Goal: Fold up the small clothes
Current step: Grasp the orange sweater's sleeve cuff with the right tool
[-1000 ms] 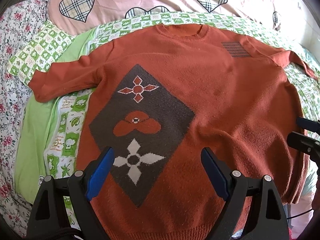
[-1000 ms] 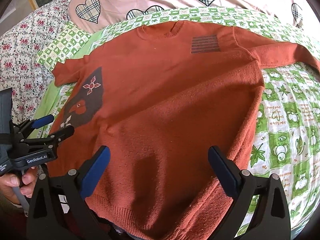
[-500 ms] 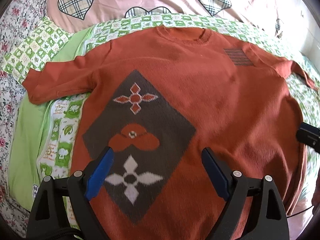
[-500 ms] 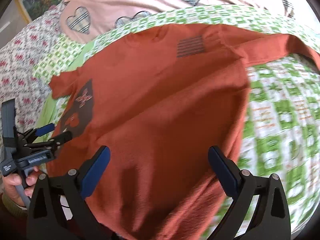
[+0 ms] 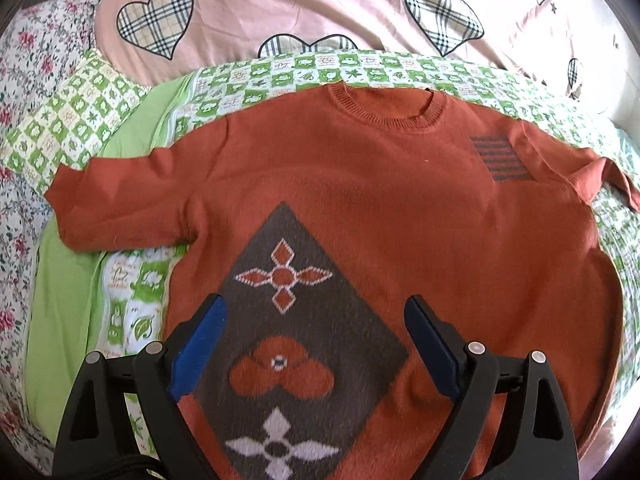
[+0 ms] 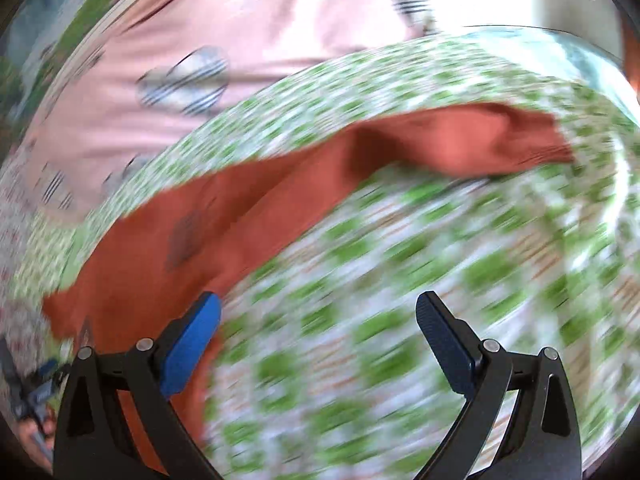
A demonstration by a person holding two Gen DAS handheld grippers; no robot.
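a home bedroom: a bed with green checked sheet (image 5: 280, 76) and heart-print quilt (image 5: 288, 4).

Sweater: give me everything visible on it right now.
The sweater is rust-orange knit with a ribbed round collar, lying front-up and spread flat on the green checked bedsheet, both sleeves out to the sides. A dark grey diamond panel on the front carries three motifs: an orange cross-flower, an orange heart-like shape, a white four-petal flower. A small grey striped patch sits on the chest. No fold is made yet. The left hand-held gripper hovers open above the lower front, gripping nothing. The right wrist view is motion-blurred.
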